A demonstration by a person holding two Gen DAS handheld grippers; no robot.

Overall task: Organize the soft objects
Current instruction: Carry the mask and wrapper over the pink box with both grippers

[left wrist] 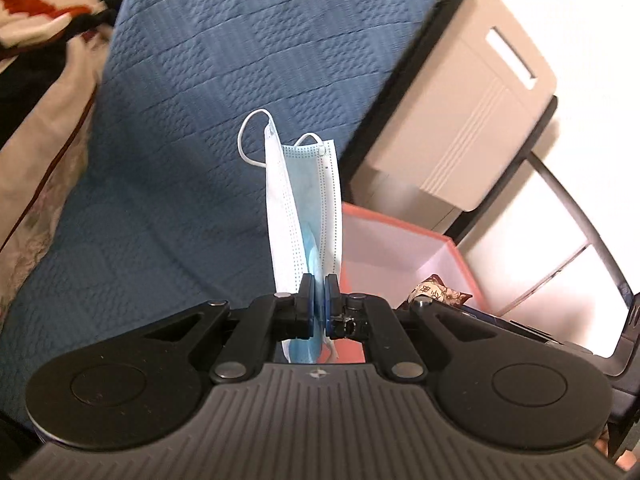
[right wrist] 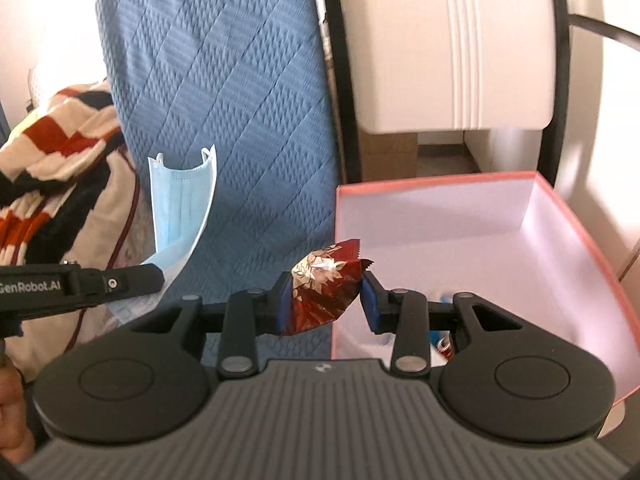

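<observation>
A: Biggest first: blue quilted bedcover (left wrist: 208, 92) filling the bkgd, textured squares, spread over the bed.
B: Copy. Striped red/black/cream blanket (right wrist: 52, 160) bunched on its far left side.
A: Cream plastic cabinet w/ slot handle (left wrist: 472, 112) on the right, beside the bed edge.
B: Then pink-rimmed box (right wrist: 532, 200), open top, pale inside, just right of the bedcover. Something small red/blue low in it, mostly hidden behind the linkage, can't tell what.
A: Left hand-held gripper (left wrist: 319, 296): pads pressed together, clamped on a blue surgical mask (left wrist: 304, 200). Mask folded lengthwise, standing up out of the pads, ear loops at the top, lifted clear of the bedcover.
B: Seen from the right wrist cam too, mask drooping over the left tool's black tip, lettered "GenRobot.AI".
A: Right hand-held gripper (right wrist: 324, 300): pads part-way apart, squeezing a crinkly dark-red foil packet (right wrist: 320, 292) from both sides.
B: Packet in the air, at the box's left wall, half over the bedcover, half over the box.
</observation>
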